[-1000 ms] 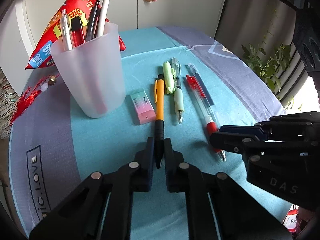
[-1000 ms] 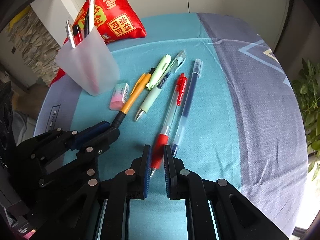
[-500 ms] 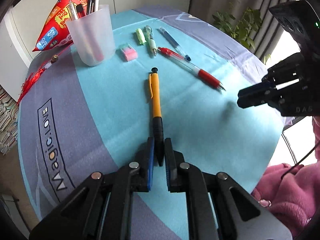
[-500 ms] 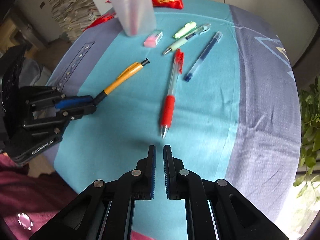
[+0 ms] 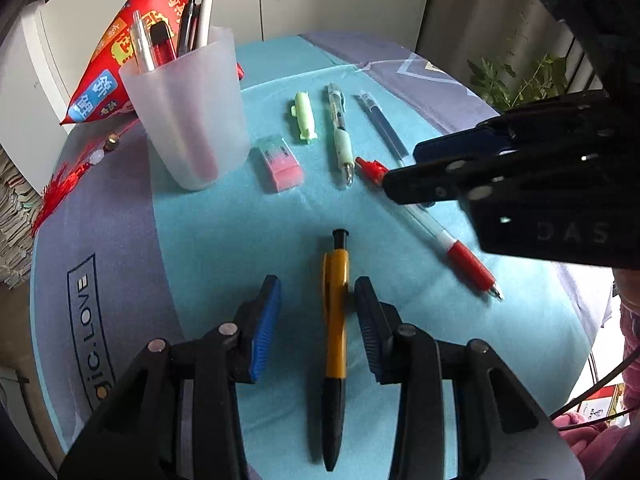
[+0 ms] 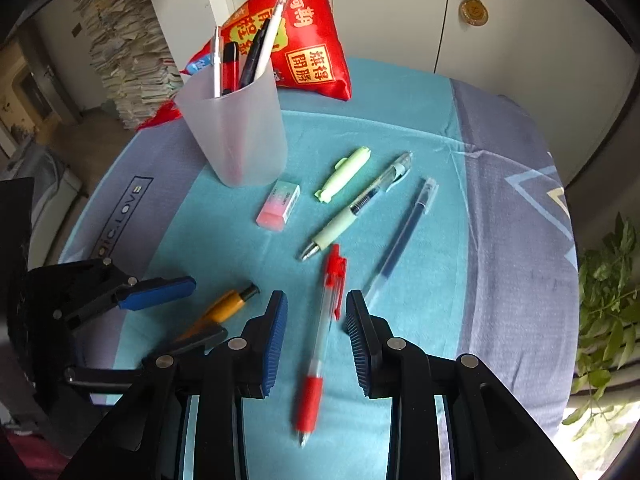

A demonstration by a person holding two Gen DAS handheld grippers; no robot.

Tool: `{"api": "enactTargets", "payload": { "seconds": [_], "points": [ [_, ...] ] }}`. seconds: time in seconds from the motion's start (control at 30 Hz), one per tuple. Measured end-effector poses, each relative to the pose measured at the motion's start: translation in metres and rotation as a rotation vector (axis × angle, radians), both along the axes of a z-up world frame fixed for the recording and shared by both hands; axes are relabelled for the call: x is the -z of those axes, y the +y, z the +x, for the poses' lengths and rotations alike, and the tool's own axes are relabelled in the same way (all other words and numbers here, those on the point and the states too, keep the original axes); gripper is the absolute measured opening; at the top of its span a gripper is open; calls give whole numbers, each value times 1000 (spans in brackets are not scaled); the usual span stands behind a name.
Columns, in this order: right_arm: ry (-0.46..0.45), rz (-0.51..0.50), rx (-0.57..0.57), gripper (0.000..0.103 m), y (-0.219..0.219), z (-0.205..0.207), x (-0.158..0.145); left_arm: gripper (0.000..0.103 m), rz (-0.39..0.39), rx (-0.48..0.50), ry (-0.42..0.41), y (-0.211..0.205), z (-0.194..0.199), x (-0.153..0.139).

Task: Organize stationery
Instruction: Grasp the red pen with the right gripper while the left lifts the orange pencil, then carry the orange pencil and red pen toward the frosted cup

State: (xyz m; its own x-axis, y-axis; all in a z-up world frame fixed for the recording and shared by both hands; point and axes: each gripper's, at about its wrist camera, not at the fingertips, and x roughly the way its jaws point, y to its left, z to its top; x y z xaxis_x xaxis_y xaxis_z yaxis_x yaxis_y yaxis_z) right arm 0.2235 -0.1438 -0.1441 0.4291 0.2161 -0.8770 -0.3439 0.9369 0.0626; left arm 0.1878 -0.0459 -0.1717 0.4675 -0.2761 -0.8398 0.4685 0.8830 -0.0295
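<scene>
On my left side I see the left gripper (image 5: 316, 300) pointing down at the table, and its jaws are opening; the orange pen (image 5: 335, 328) lies on the cloth between the two blue pads, and the pads do not press on it, though the right-hand pad is very near to the barrel. The black tip end of this pen points toward the camera and the black button end points away, toward the cup. On my right side the right gripper (image 6: 316, 312) is in a similar state: its jaws are opening, and the red pen (image 6: 320, 344) lies flat between them with a clear gap on both sides, so it holds nothing. The red pen has its clip end away from me and its red grip near the bottom of the picture. Farther on the turquoise tablecloth (image 6: 400, 128) lie, well apart from both grippers, a pink eraser (image 6: 279, 208), a small light green cap-shaped piece (image 6: 344, 173), a pale green pen (image 6: 356, 208) and a blue pen (image 6: 404, 232), more or less side by side. The frosted pen cup (image 6: 236, 136) stands upright just beyond the eraser, already holding several pens. Behind the cup a red cushion (image 6: 308, 40) leans at the wall.
</scene>
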Motion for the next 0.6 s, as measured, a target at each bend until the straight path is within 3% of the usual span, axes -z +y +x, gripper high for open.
{"api": "enactTargets", "payload": {
  "seconds": [0.27, 0.37, 0.43, 0.6],
  "points": [
    [94, -20, 6, 30, 13, 32, 17, 26, -2, 39, 4, -16, 11, -1],
    [125, -16, 41, 30, 9, 39, 20, 11, -6, 41, 20, -17, 15, -2],
    [129, -34, 63, 14, 7, 41, 24, 11, -25, 48, 40, -18, 16, -3],
    [122, 68, 77, 14, -5, 30, 12, 11, -82, 26, 19, -5, 9, -18]
  ]
}}
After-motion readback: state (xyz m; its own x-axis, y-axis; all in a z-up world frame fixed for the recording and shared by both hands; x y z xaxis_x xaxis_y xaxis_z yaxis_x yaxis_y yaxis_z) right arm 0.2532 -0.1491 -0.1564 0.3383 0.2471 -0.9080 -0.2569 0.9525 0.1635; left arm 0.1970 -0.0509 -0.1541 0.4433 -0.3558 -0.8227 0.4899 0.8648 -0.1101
